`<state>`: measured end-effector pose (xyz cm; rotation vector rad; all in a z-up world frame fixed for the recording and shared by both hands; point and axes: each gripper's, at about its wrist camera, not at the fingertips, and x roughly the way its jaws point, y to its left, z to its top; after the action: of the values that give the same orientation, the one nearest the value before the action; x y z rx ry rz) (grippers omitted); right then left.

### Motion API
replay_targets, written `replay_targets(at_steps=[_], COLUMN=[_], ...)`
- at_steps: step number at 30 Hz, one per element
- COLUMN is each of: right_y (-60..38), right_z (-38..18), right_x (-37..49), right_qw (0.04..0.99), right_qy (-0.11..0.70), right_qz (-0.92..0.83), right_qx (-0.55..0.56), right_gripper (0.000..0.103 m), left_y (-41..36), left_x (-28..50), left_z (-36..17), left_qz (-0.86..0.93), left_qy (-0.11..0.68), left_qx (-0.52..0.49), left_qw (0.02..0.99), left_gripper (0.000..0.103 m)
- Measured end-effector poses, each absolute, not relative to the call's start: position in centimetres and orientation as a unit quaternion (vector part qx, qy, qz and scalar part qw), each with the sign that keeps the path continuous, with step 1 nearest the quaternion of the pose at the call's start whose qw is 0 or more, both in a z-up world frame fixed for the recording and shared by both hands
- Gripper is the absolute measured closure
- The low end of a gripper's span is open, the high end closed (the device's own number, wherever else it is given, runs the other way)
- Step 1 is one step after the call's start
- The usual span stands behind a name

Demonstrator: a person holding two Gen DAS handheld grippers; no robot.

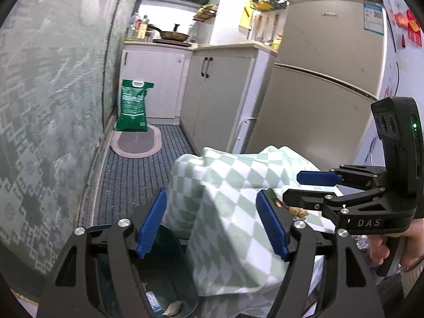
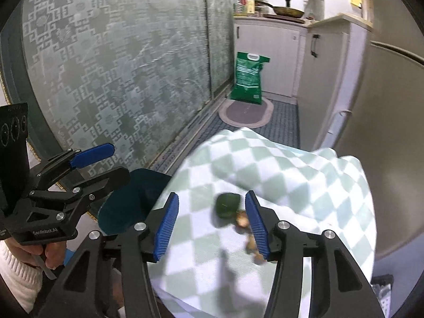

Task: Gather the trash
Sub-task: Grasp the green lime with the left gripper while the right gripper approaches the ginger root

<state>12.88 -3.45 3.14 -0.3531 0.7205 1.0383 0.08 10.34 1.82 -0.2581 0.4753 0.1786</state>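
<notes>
A green-and-white checked cloth (image 1: 233, 212) covers a surface in front of me; it also shows in the right wrist view (image 2: 291, 185). On it lie a dark green scrap (image 2: 226, 205) and brown peel bits (image 2: 242, 221), seen small in the left wrist view (image 1: 298, 210). A dark teal bin (image 1: 169, 291) stands below the cloth's left edge with paper scraps inside; its rim shows in the right wrist view (image 2: 127, 201). My left gripper (image 1: 212, 228) is open, its jaws astride the hanging cloth corner. My right gripper (image 2: 212, 228) is open above the scraps; it also shows in the left wrist view (image 1: 291, 188).
A frosted patterned glass door (image 1: 53, 106) runs along the left. A green sack (image 1: 132, 106) stands on an oval mat (image 1: 135, 143) at the far end. White cabinets (image 1: 212, 92) and a beige fridge (image 1: 318, 79) line the right of the narrow blue-matted floor.
</notes>
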Motion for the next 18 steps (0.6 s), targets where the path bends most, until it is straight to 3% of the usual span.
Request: replay_targets(at_steps=[10, 12, 15, 18], right_y=[-8.0, -8.9, -9.8, -10.7], right_z=[1.4, 1.3, 1.3, 1.1], right_x=[15.6, 16.0, 16.6, 17.1], right_qw=[0.801, 0.804, 0.806, 0.807], right_qy=[0.357, 0.358, 0.359, 0.362], right_qz=[0.452, 0.448, 0.444, 0.442], right_qx=[-0.162, -0.158, -0.154, -0.150], right_gripper=[0.050, 0.050, 0.050, 0.050], left_y=[7.6, 6.9, 5.8, 5.1], left_x=[4.5, 5.4, 6.6, 7.7], left_z=[1.0, 0.6, 0.1, -0.6], left_qz=[0.073, 0.068, 0.060, 0.058], left_qy=[0.273, 0.282, 0.297, 0.310], left_qx=[-0.110, -0.108, -0.098, -0.090], left_qw=[0.953, 0.951, 0.948, 0.945], left_gripper=[0.031, 0.034, 0.047, 0.049])
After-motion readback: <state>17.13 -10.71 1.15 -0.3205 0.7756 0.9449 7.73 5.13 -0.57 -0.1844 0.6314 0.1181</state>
